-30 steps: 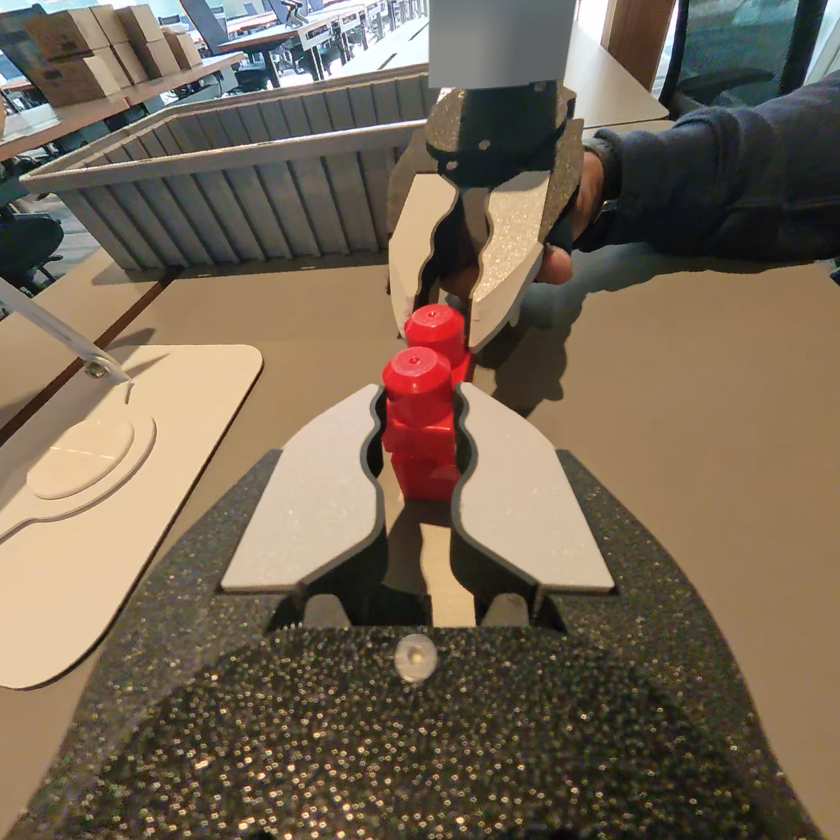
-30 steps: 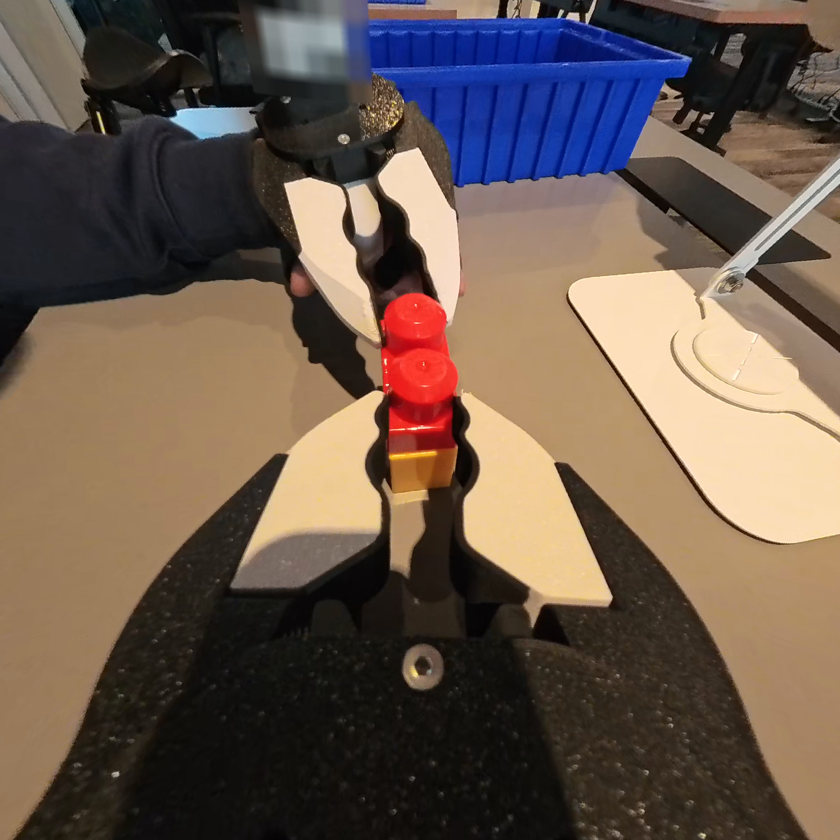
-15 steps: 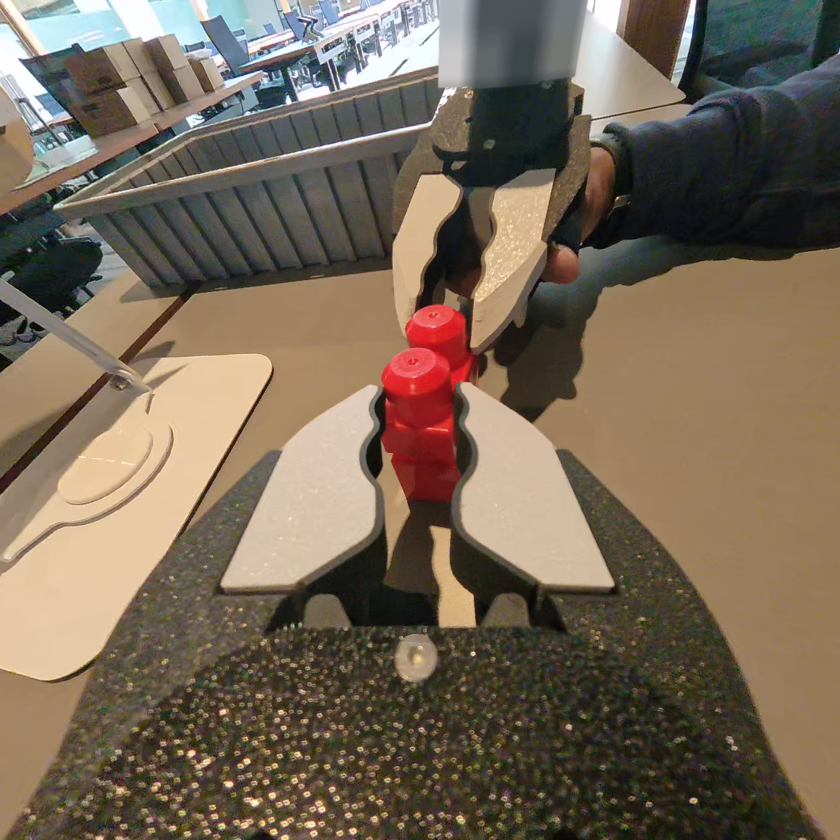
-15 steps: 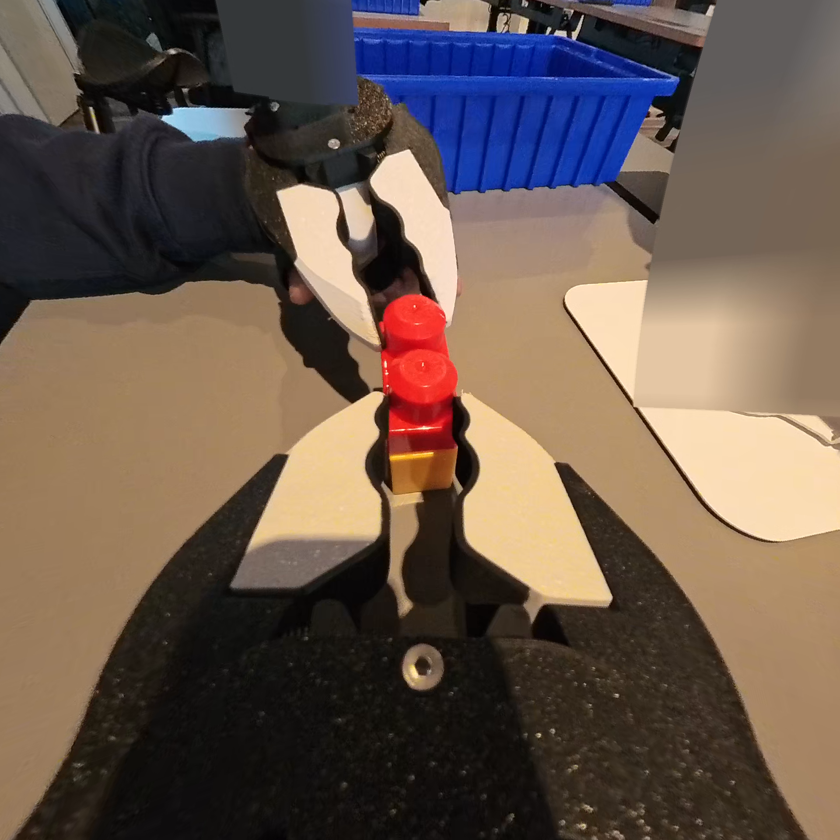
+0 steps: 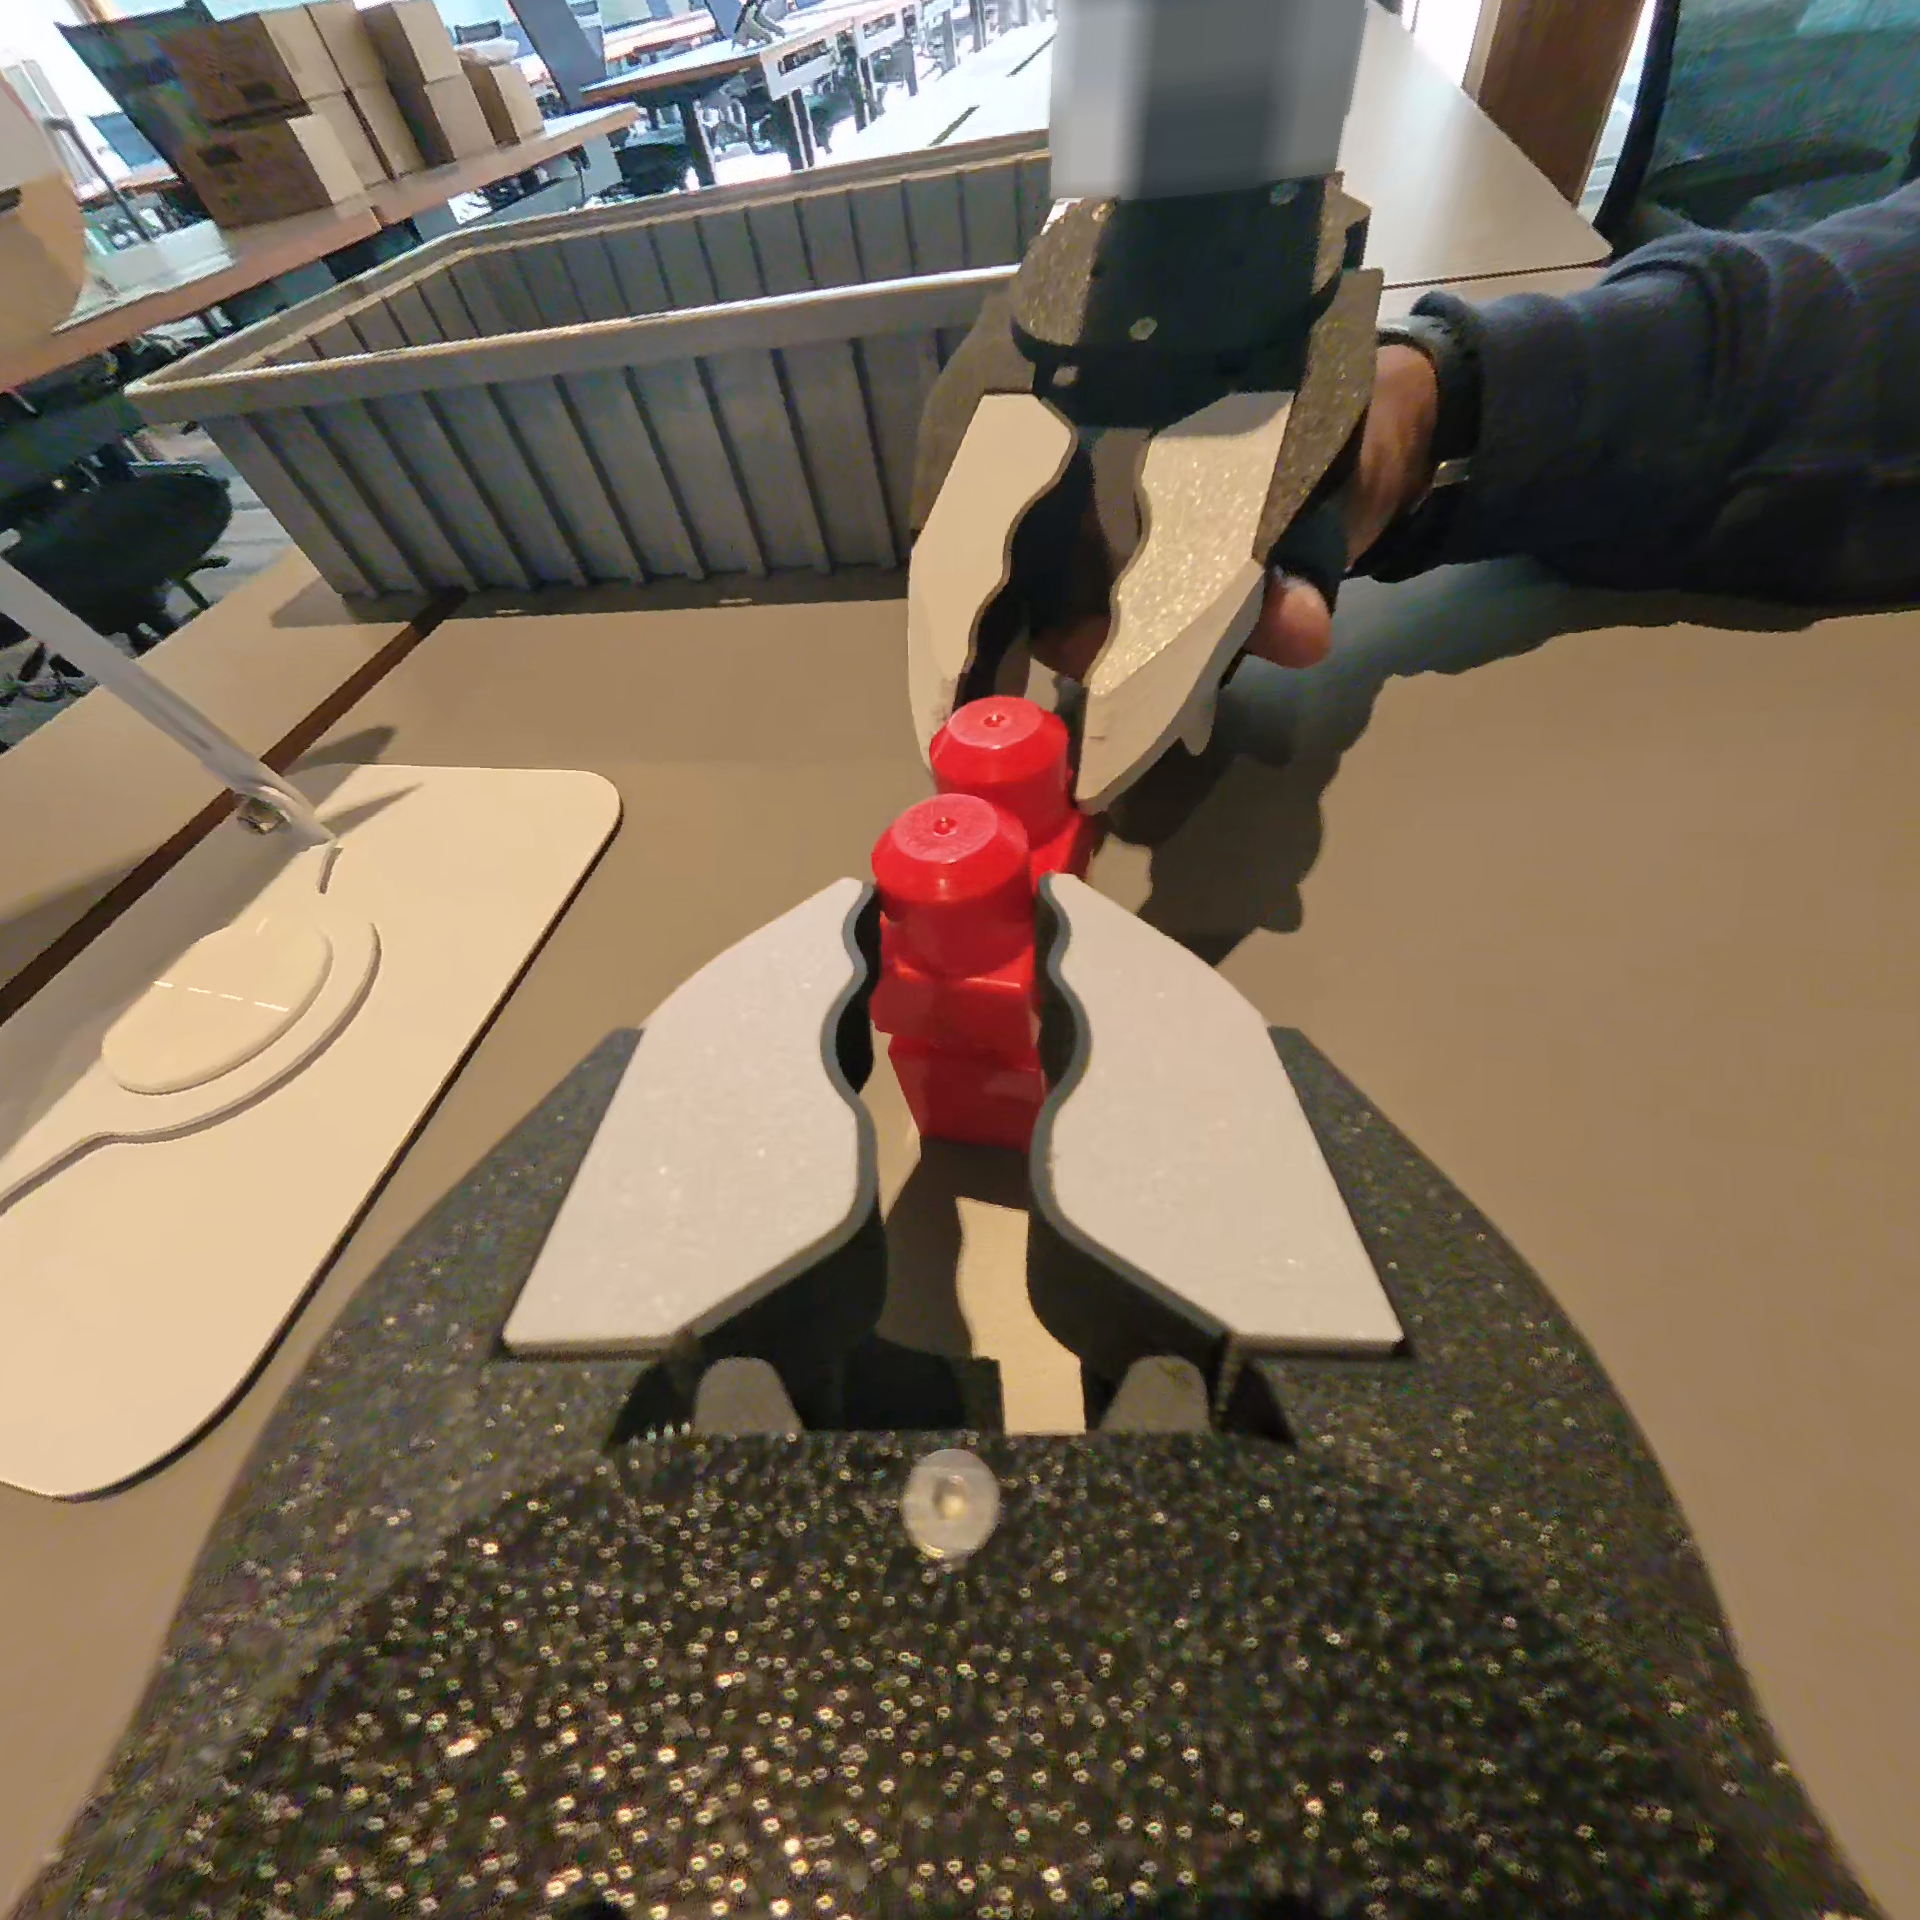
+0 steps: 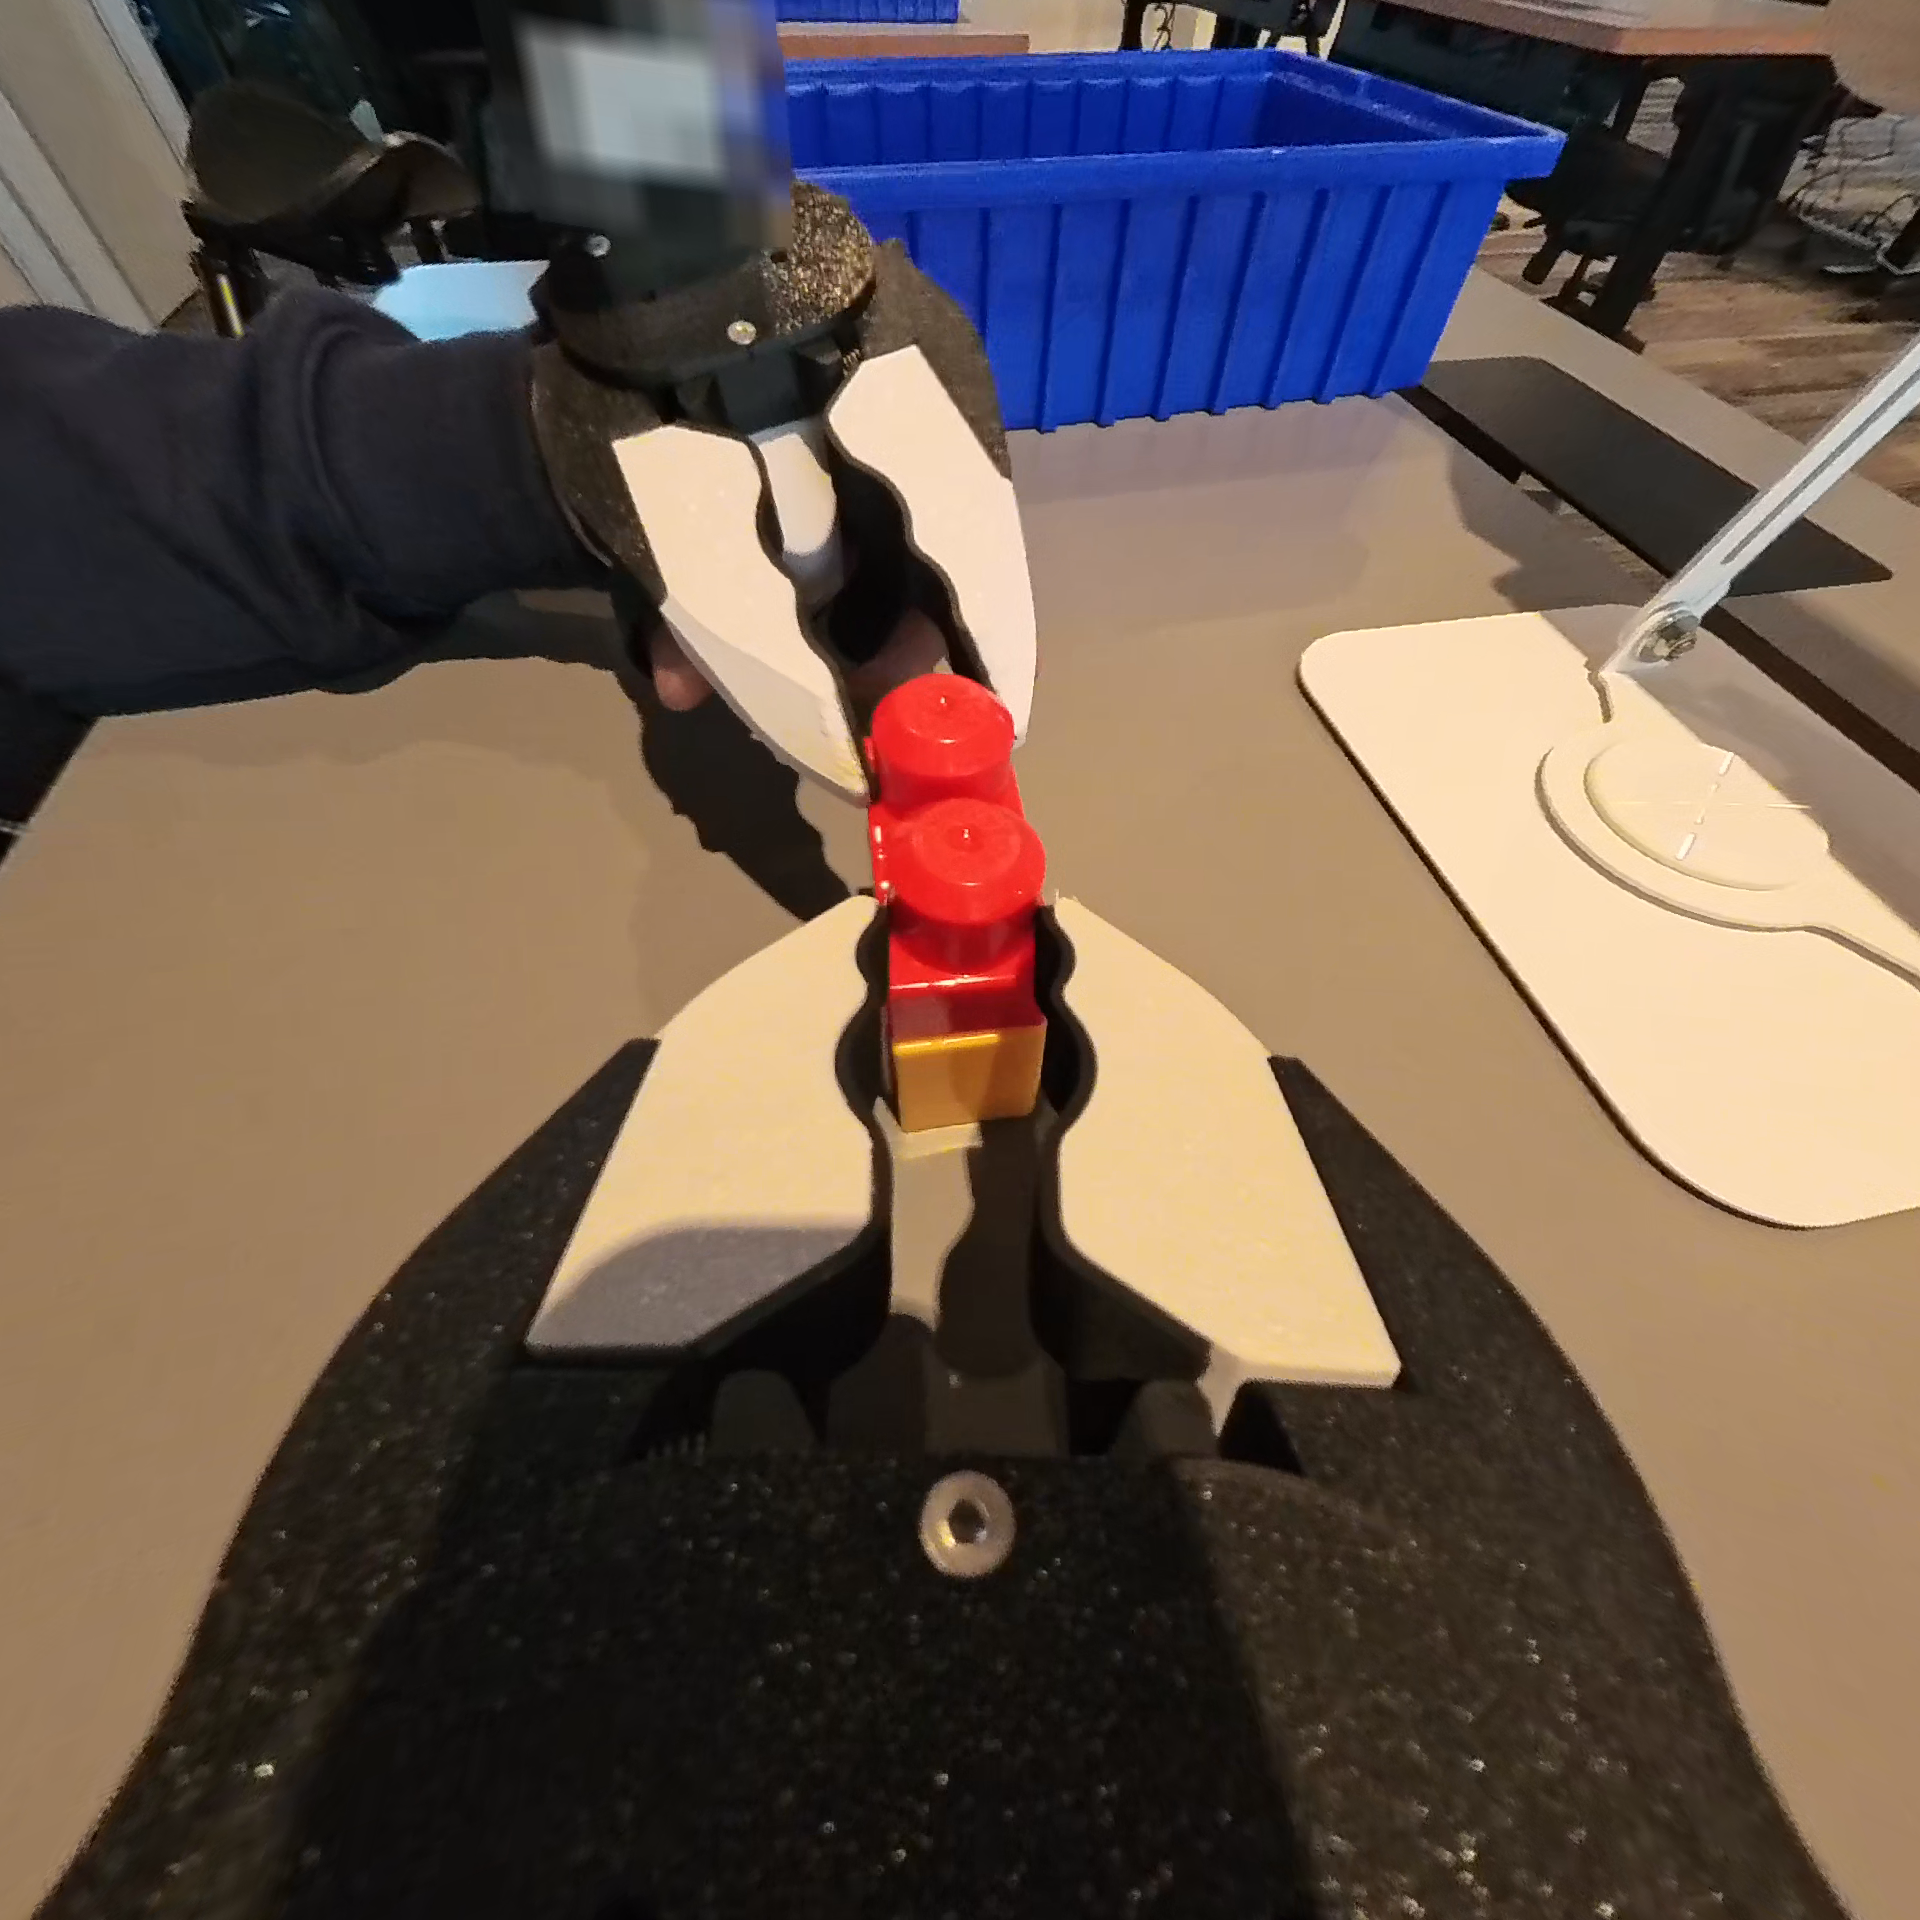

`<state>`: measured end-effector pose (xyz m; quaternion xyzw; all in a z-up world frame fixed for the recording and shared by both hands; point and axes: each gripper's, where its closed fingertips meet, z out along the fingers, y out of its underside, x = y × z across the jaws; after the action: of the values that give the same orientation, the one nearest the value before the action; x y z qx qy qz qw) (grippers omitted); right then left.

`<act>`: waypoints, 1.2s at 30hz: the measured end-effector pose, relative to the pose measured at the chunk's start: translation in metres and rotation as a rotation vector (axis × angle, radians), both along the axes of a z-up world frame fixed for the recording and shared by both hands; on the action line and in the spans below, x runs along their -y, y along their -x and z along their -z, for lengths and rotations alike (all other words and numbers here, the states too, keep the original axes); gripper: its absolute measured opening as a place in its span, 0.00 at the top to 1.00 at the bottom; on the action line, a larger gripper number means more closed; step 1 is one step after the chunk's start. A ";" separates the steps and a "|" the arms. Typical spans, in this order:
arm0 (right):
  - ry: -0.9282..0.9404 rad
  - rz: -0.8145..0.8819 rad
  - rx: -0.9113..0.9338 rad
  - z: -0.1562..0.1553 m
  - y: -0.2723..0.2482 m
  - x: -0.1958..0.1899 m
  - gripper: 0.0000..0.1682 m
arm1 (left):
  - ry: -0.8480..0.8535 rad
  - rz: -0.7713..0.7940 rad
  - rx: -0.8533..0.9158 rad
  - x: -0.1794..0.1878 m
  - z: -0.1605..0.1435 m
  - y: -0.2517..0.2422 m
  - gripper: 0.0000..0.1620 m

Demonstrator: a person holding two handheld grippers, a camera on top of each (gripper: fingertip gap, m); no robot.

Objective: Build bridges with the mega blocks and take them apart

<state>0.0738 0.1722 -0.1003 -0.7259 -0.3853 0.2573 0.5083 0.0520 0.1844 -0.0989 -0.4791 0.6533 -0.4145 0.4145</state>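
Grey table (image 5: 1558,987) bears a white pad (image 5: 260,1091) at left; mid-table, both grippers, left (image 5: 951,904) and right (image 6: 961,914), stay narrowed on the red bridge (image 5: 966,935). Nothing has separated, so dismantling looks barely begun.

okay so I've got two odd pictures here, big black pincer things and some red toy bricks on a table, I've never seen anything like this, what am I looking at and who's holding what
No robot arm here: a person holds a hand-held two-finger gripper in each hand, each with a camera looking along its fingers. One picture is from the left gripper, the other from the right gripper; each also shows the other gripper facing it, with a dark sleeve behind.

Between them is a small bridge of toy blocks: a red two-stud block across the top, a red block under the left end and a yellow block under the right end. Each gripper is closed on its own end.

On the grey table lie a white base plate, a grey bin and a blue bin.
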 end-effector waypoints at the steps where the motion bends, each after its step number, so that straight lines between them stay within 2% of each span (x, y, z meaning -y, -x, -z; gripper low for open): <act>1: -0.003 -0.002 0.002 0.000 0.000 0.000 0.84 | 0.000 -0.002 0.000 0.001 0.000 0.000 0.83; 20: 0.111 -0.060 -0.025 0.004 0.002 0.000 0.83 | 0.091 -0.013 -0.078 -0.001 0.009 0.002 0.83; 32: 0.089 -0.045 -0.024 0.005 0.002 0.001 0.83 | 0.040 -0.026 -0.058 0.001 0.007 0.001 0.83; 34: 0.071 -0.043 -0.023 0.004 0.001 0.004 0.83 | 0.011 -0.019 -0.047 0.003 0.006 0.001 0.83; 36: 0.084 -0.035 -0.046 0.003 -0.002 0.004 0.83 | 0.036 0.003 -0.040 0.005 0.005 0.002 0.77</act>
<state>0.0759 0.1687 -0.1035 -0.7335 -0.3750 0.2987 0.4818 0.0504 0.1796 -0.1034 -0.4937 0.6547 -0.4170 0.3921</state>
